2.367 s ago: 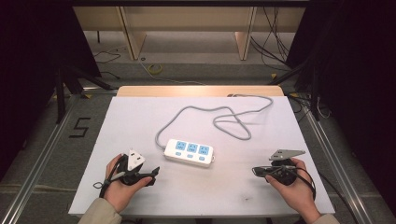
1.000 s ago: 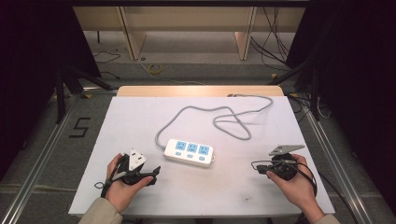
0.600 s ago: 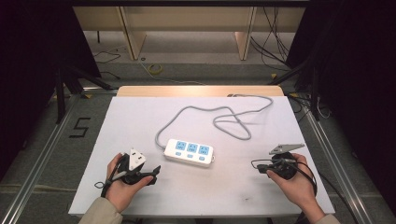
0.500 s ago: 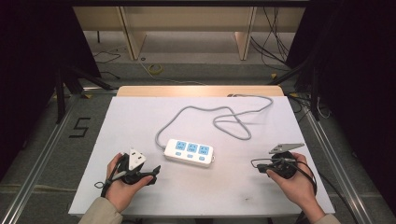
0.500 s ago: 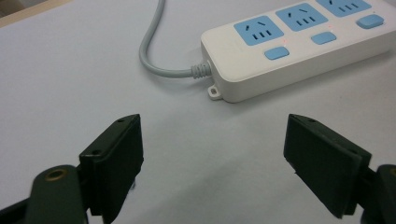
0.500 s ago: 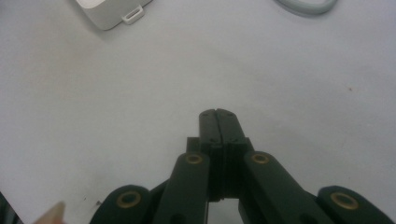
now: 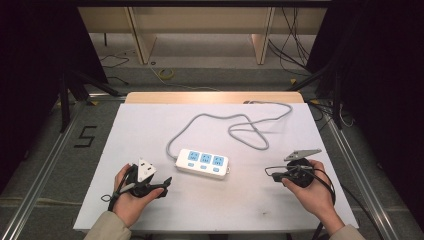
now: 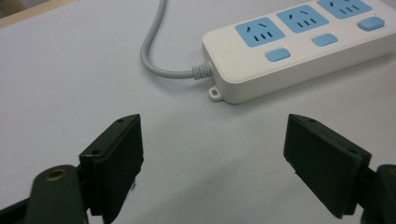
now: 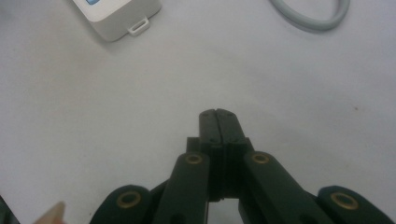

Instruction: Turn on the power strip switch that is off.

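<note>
**Two claws wait beside the power strip**

The white power strip [image 7: 202,163] lies flat on the white table [image 7: 150,120]. Its long side runs across the table, from one claw toward the other. It has three blue sockets in a row. The end near the left claw [image 7: 162,182] is the end where the grey cord [image 7: 235,125] comes out. The cord bends away from both claws and makes a loop farther back on the table.

No box or bowl is on the table.

The left claw [image 8: 212,163] is spread wide. Nothing is between its two black jaws. The power strip [image 8: 299,42] sits just in front of it, a little to one side, and the claw does not touch it.

The right claw [image 9: 218,116] is pressed together, with its jaws flat against each other. It pinches nothing. The end of the power strip [image 9: 121,14] is ahead of it, well apart, and a bend of the cord [image 9: 313,18] lies ahead too.
</note>
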`<state>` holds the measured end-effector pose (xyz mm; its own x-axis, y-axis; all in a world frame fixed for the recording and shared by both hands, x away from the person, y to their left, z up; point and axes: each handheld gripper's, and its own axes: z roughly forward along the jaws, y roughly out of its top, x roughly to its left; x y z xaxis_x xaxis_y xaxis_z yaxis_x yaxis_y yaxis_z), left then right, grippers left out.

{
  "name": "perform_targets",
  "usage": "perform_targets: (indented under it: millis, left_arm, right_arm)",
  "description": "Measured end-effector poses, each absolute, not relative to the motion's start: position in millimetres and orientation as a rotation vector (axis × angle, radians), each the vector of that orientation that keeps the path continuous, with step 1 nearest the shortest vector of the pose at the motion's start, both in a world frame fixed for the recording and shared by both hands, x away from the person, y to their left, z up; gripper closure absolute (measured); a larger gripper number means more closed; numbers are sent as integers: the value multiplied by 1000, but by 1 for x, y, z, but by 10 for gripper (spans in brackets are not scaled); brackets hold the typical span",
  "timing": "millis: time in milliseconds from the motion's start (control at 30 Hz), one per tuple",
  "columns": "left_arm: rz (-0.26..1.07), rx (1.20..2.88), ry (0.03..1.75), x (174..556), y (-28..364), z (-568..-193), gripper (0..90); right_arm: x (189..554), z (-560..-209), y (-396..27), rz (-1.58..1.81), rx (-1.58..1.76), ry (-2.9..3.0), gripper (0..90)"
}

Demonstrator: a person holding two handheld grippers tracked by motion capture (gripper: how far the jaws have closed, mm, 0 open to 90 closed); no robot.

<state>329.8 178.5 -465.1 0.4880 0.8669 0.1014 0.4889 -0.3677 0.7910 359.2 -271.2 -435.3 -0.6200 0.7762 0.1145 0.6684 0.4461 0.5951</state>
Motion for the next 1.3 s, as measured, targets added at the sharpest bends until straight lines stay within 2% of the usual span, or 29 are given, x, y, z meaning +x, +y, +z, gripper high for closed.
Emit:
perform_targets:
  millis: [1300]
  left_arm:
    - [677, 2009, 1122, 334, 178, -464, 199]
  right_arm:
    - [379, -421, -255, 920, 1251, 2548, 900]
